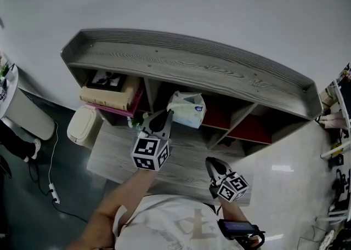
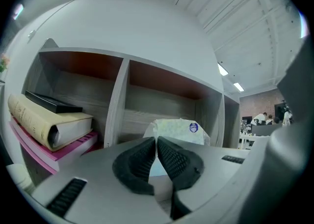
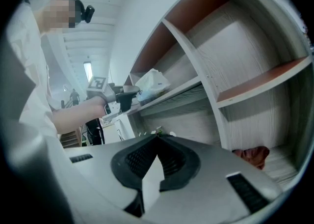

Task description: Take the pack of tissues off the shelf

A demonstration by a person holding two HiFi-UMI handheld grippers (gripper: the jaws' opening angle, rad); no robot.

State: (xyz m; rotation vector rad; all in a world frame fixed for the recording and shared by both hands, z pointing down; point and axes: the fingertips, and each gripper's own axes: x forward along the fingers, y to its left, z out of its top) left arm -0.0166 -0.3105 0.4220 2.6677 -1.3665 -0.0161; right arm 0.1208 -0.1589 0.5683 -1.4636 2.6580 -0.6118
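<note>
Shelf (image 1: pixel 192 63) of grey wood stands against the wall, with books (image 1: pixel 109 94) stacked in its left compartment. Tissues (image 1: pixel 187 109) sit in the middle compartment, next to the books' one. Left gripper (image 1: pixel 163 116) is just in front of the tissues, jaws pressed together on nothing. Right gripper (image 1: pixel 213 164) hangs lower, well apart, jaws likewise together and empty.

The left gripper (image 2: pixel 156 140) covered the lower part of the pack of tissues (image 2: pixel 179 129), and the print on its round blue label (image 2: pixel 193 127) was too small to read. In the right gripper view, a reddish thing (image 3: pixel 252 155) was partly hidden and too blurred to identify.
</note>
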